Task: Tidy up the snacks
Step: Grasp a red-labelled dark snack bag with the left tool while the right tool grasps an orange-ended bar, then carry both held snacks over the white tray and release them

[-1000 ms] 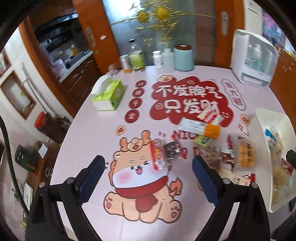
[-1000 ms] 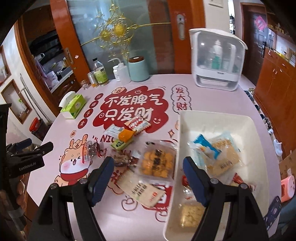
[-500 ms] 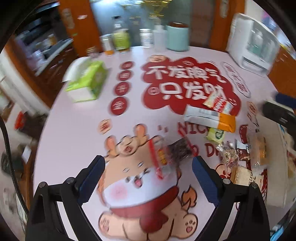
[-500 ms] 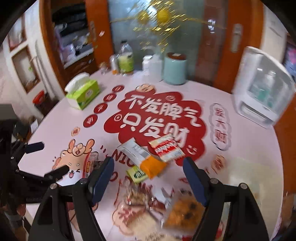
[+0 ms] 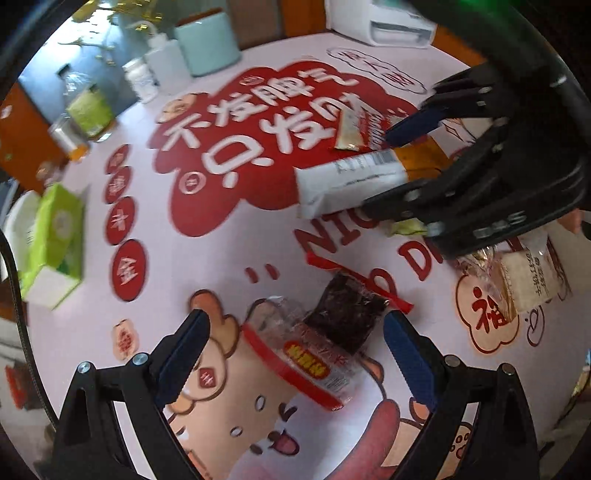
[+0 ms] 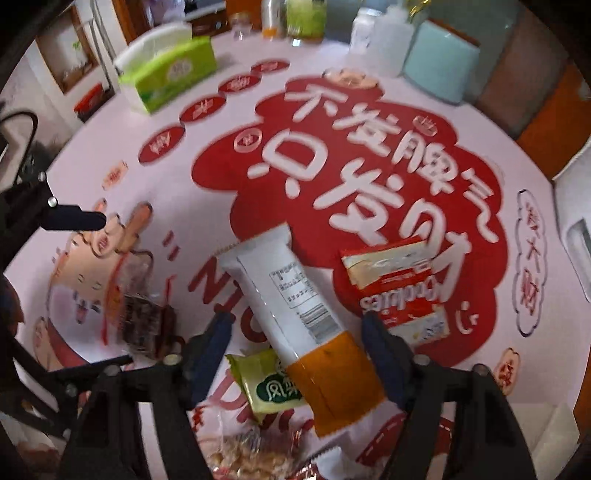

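My left gripper (image 5: 295,332) is open and points steeply down at the table. Between its fingers lies a clear packet with red trim and dark contents (image 5: 332,321); the pads do not touch it. My right gripper (image 6: 299,343) straddles a long white and orange packet (image 6: 295,314) and its jaws are closing, with a gap still showing on each side. The left wrist view shows the right gripper (image 5: 399,166) over that same packet (image 5: 351,181). A red and white packet (image 6: 399,291) and a small green packet (image 6: 269,384) lie beside it.
A green tissue box (image 5: 55,243) sits at the table's left side. A teal canister (image 5: 207,40) and several bottles stand at the far edge by a white appliance (image 5: 388,22). More wrapped snacks (image 5: 532,277) lie to the right on the printed tablecloth (image 5: 229,155).
Both grippers have come down close to the table. The right one swung left, away from the white tray, onto the white and orange packet, and its jaws stand narrower.
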